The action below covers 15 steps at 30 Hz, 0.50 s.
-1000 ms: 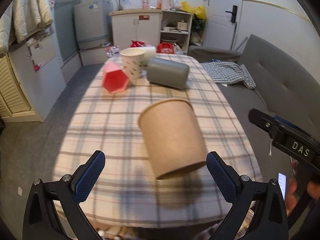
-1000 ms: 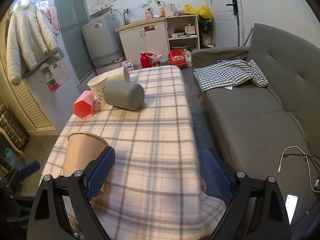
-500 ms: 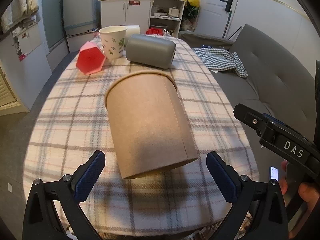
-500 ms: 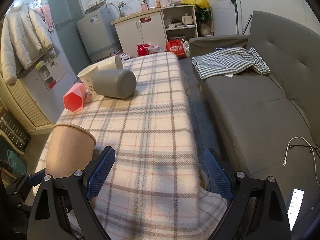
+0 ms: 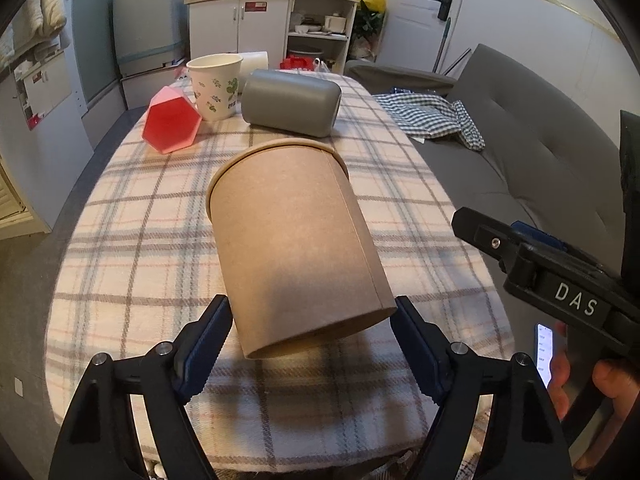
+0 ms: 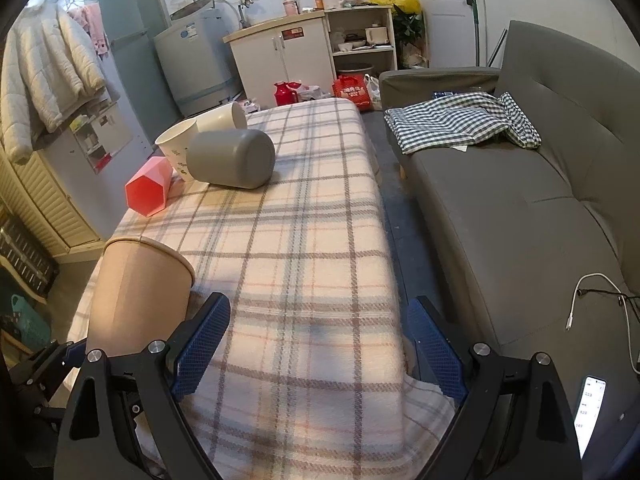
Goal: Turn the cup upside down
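A tall brown paper cup (image 5: 296,236) stands upright on the plaid tablecloth (image 5: 132,248), rim up. My left gripper (image 5: 312,336) has its blue pads on both sides of the cup's base, touching or nearly touching it. The cup also shows at the left of the right wrist view (image 6: 140,288). My right gripper (image 6: 316,344) is open and empty above the near right part of the table, to the right of the cup.
At the table's far end stand a red hexagonal cup (image 5: 172,124) on its side, a white patterned paper cup (image 5: 214,84), a grey cup (image 5: 292,102) lying on its side and a white cup (image 6: 222,116). A grey sofa (image 6: 520,200) runs along the right.
My left gripper has moved up to the brown cup and its jaws have narrowed around the base. The right gripper has drifted slightly and stays open.
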Each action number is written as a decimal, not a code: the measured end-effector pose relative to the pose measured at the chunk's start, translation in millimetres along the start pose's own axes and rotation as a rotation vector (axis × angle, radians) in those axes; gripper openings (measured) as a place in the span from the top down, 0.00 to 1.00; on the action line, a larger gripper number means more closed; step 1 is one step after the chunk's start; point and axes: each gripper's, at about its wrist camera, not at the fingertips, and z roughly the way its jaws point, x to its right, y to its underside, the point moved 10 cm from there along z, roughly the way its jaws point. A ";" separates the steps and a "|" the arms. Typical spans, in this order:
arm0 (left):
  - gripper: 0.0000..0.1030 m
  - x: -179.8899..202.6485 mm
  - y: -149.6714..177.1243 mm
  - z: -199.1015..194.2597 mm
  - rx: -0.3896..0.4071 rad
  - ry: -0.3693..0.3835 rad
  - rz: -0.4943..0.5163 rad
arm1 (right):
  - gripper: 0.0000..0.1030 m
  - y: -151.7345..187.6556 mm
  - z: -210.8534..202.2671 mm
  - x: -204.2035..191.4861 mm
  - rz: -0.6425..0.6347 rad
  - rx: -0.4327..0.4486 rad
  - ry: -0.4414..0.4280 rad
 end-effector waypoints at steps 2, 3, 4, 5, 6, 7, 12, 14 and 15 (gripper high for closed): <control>0.20 -1.6 -2.2 -3.2 0.009 -0.003 0.002 | 0.12 -0.4 -2.2 -2.4 -0.006 0.004 0.000; 0.20 -1.8 -2.9 -4.4 0.013 -0.003 0.003 | 0.12 -0.8 -3.2 -3.7 -0.010 0.005 0.000; 0.20 -1.7 -3.8 -6.1 0.017 -0.002 0.003 | 0.12 -1.2 -4.2 -4.5 -0.012 0.006 -0.001; 0.20 -1.9 -4.7 -7.7 0.021 -0.001 0.003 | 0.12 -1.8 -5.4 -5.8 -0.015 0.009 -0.001; 0.20 -1.9 -5.7 -9.7 0.025 -0.003 0.004 | 0.12 -2.3 -6.6 -6.5 -0.017 0.012 -0.001; 0.20 -2.2 -6.8 -11.5 0.029 -0.007 0.007 | 0.12 -3.1 -8.2 -7.4 -0.020 0.016 -0.001; 0.20 -6.7 -19.5 -20.7 0.051 -0.041 0.032 | 0.12 -5.6 -12.6 -10.0 -0.024 0.027 -0.002; 0.21 -10.0 -28.2 -23.0 0.058 -0.057 0.037 | 0.12 -5.4 -13.1 -11.4 -0.027 0.027 -0.004; 0.21 -11.5 -34.1 -24.5 0.063 -0.064 0.042 | 0.12 -4.7 -13.4 -12.1 -0.028 0.026 -0.005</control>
